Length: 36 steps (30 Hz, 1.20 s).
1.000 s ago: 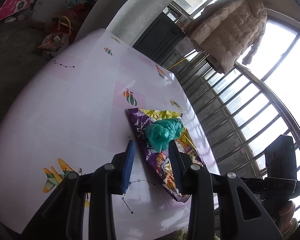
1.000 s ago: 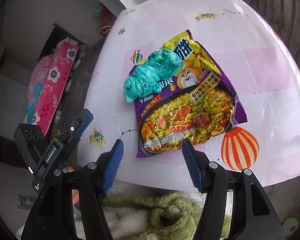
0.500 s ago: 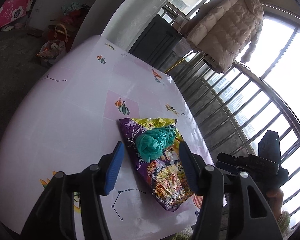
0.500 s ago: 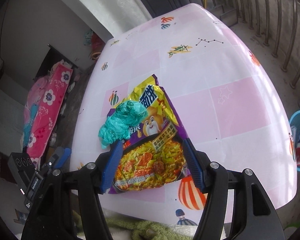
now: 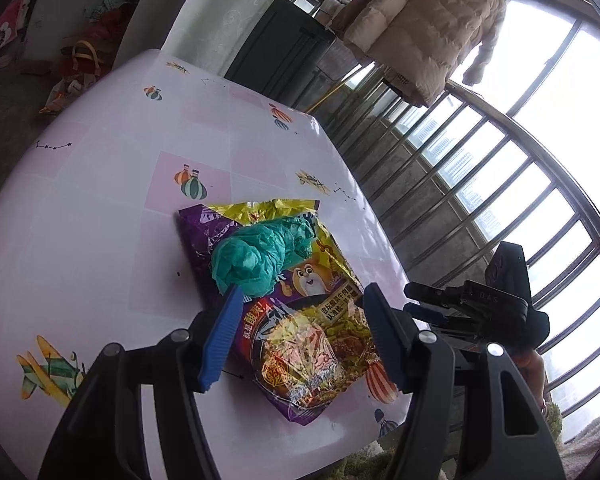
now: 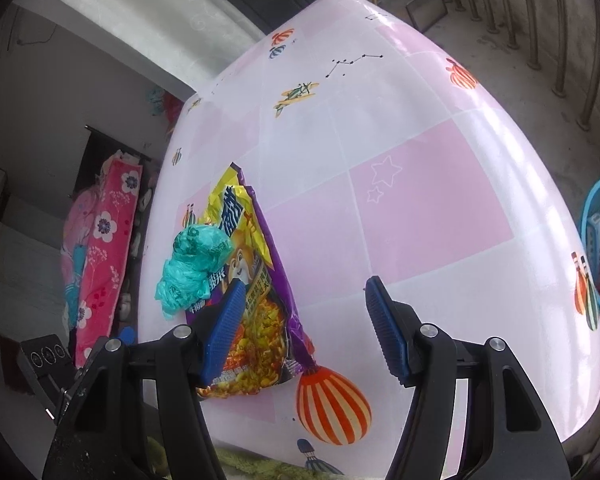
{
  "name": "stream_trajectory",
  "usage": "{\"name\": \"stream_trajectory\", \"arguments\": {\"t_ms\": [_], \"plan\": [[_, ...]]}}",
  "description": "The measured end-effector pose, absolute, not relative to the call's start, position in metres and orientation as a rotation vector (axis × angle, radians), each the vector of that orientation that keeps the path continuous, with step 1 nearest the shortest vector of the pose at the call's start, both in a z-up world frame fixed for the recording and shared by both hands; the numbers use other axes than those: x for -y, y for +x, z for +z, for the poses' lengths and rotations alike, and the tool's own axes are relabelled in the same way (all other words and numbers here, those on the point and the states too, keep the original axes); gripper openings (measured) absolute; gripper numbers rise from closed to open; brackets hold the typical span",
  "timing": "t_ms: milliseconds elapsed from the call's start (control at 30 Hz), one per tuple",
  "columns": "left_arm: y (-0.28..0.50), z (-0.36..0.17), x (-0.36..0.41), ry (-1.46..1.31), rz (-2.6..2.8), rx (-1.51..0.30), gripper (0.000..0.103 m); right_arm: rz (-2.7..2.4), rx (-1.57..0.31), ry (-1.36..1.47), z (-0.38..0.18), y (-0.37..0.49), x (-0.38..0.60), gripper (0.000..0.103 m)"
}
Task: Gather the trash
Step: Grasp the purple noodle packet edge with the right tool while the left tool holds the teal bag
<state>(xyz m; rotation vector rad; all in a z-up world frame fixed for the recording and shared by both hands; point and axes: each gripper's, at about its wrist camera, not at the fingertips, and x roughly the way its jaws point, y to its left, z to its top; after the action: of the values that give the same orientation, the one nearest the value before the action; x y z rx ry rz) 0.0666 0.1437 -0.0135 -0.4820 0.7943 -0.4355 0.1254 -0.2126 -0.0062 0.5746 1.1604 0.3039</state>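
Pink tablecloth table (image 5: pixel 100 208), near edge: left gripper (image 5: pixel 300 336) just spread open over the noodle wrapper (image 5: pixel 300 344), right gripper (image 6: pixel 304 328) gaping too, nothing grabbed yet.

Home balcony room: barred window (image 5: pixel 480 184), hanging coat (image 5: pixel 428 20), oilcloth table (image 6: pixel 420 184).

A table (image 5: pixel 100 208) with a glossy pink-and-white checked cover, printed with hot-air balloons, little planes and star constellations, carries the things. Directly on it lies a crumpled purple-and-yellow instant noodle wrapper (image 5: pixel 312 344), flat near the table's near edge. In the left wrist view the wrapper's lower half shows between the two blue fingers (image 5: pixel 220 340); in the right wrist view the wrapper (image 6: pixel 260 320) lies behind the left-hand finger (image 6: pixel 224 332), and bare cover fills the gap across to the other finger.
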Motion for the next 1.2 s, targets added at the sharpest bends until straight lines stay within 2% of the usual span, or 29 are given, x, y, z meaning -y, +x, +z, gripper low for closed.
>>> {"name": "stream_trajectory", "arguments": {"t_ms": [233,533,567,600,667,1033,1200], "plan": [[0.101,-0.005,-0.120,-0.258,-0.366,-0.759,0.061,0.374,-1.200,0.577,-0.018,0.139,0.207,0.060],[0.148,-0.034,-0.091,-0.032,-0.415,-0.930,0.060,0.417,-1.244,0.601,-0.031,0.140,0.201,0.057],[0.148,-0.036,-0.089,-0.009,-0.405,-0.934,0.059,0.426,-1.247,0.602,-0.033,0.139,0.200,0.056],[0.148,-0.037,-0.087,0.006,-0.400,-0.936,0.052,0.435,-1.250,0.604,-0.034,0.139,0.199,0.055],[0.147,-0.039,-0.087,0.004,-0.393,-0.942,0.041,0.451,-1.254,0.606,-0.036,0.139,0.194,0.051],[0.121,-0.016,-0.125,-0.221,-0.326,-0.905,0.037,0.462,-1.252,0.583,-0.036,0.141,0.189,0.043],[0.108,-0.039,-0.122,-0.232,-0.268,-0.973,0.038,0.465,-1.258,0.582,-0.036,0.144,0.187,0.041]]}}
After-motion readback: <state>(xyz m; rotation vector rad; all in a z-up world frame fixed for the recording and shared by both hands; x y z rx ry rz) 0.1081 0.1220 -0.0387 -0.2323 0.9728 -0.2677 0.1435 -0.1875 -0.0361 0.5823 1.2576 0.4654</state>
